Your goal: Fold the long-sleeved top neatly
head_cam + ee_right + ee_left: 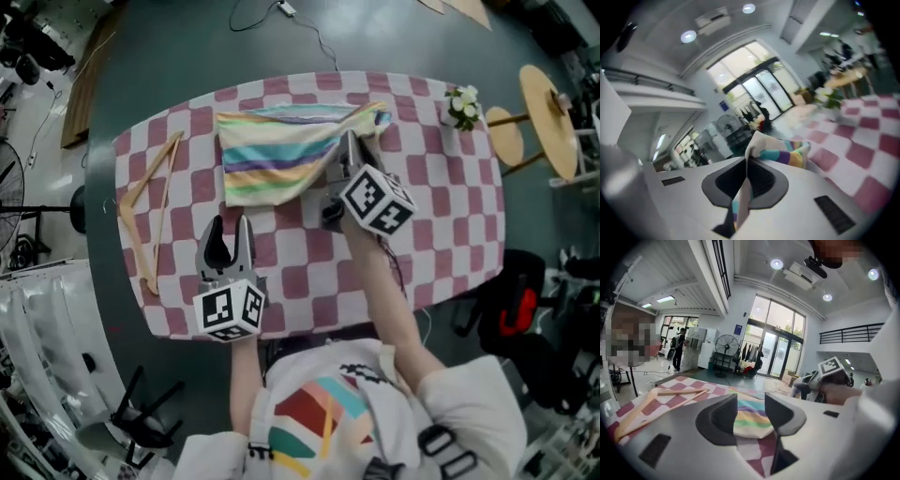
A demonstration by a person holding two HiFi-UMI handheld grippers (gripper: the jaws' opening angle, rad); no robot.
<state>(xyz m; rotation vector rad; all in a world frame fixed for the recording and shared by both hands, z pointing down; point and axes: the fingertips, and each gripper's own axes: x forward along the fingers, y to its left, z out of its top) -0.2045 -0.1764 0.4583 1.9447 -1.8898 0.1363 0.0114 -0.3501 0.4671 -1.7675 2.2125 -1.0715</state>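
The pastel rainbow-striped long-sleeved top (277, 150) lies partly folded at the far middle of the checked table (441, 234). My right gripper (349, 148) is shut on the top's right edge and holds it lifted off the table; in the right gripper view the striped cloth (780, 152) is pinched between the closed jaws. My left gripper (228, 242) stands open over the table, nearer to me than the top, with nothing between its fingers. In the left gripper view the top (750, 420) shows beyond the gap of the open jaws.
A wooden clothes hanger (150, 202) lies at the table's left side. A small pot of white flowers (462, 106) stands at the far right corner. Round wooden stools (548, 117) stand right of the table, a cable (309, 28) runs over the floor beyond it.
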